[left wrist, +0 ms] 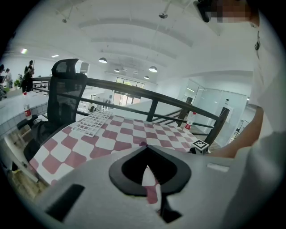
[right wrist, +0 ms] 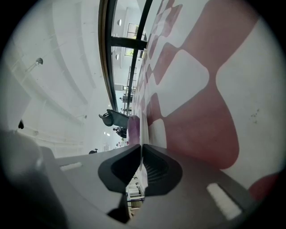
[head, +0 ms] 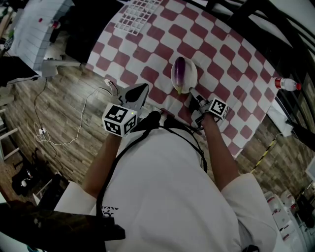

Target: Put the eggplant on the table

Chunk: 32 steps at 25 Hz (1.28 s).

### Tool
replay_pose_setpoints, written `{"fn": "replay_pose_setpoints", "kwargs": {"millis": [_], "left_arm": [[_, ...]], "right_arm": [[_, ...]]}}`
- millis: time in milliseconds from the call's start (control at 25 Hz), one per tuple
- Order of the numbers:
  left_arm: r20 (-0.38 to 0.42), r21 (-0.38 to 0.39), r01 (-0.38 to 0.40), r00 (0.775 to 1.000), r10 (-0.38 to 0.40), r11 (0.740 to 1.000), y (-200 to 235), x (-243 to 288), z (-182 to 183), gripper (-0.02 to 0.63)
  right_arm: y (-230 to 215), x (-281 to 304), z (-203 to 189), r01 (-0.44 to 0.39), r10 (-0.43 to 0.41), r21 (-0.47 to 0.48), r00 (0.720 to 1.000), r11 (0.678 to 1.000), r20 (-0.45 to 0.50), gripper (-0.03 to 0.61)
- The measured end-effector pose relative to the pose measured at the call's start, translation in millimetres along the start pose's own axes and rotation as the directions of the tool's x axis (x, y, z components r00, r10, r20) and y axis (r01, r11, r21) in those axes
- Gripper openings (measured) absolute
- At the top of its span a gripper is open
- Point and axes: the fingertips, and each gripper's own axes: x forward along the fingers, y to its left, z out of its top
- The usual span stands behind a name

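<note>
White grid rack (head: 138, 15) lying flat way over at the far end. There's a clear water bottle (head: 288, 84) with a red cap standing off to the right, close to the black railing (left wrist: 134, 91). A black mesh office chair (left wrist: 62, 94) sits on the left, by that railing. The floor (head: 54, 113) is wood planks, with a thin white cable (head: 83, 110) snaking loosely across it. A few white jugs (head: 280, 206) are bunched on the floor at the bottom right. Round ceiling lamps (left wrist: 153, 69) are lit overhead.
</note>
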Motion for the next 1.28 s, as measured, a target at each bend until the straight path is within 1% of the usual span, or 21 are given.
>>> {"fn": "replay_pose_setpoints", "kwargs": {"millis": [160, 280, 640, 1280], "left_arm": [[0.004, -0.004, -0.001, 1.000, 0.001, 1.000, 0.8, -0.1, 1.4, 0.006], [0.009, -0.008, 0.000, 1.000, 0.000, 1.000, 1.8, 0.0, 1.8, 0.006], [0.007, -0.007, 0.015, 1.000, -0.015, 1.000, 2.8, 0.0, 0.3, 0.006], [0.013, 0.001, 0.046, 0.999, -0.046, 0.999, 5.1, -3.7, -1.2, 0.006]], "right_arm": [[-0.1, 1.1, 1.2, 0.002, -0.002, -0.016, 1.000, 1.000, -0.005, 0.023], [-6.8, -0.1, 0.5, 0.035, -0.035, 0.007, 0.999, 0.999, 0.000, 0.023], [-11.1, 0.6, -0.7, 0.086, -0.086, 0.024, 0.996, 0.996, 0.009, 0.021], [-14.8, 1.2, -4.7, 0.143, -0.144, 0.031, 0.989, 0.989, 0.032, 0.020]]}}
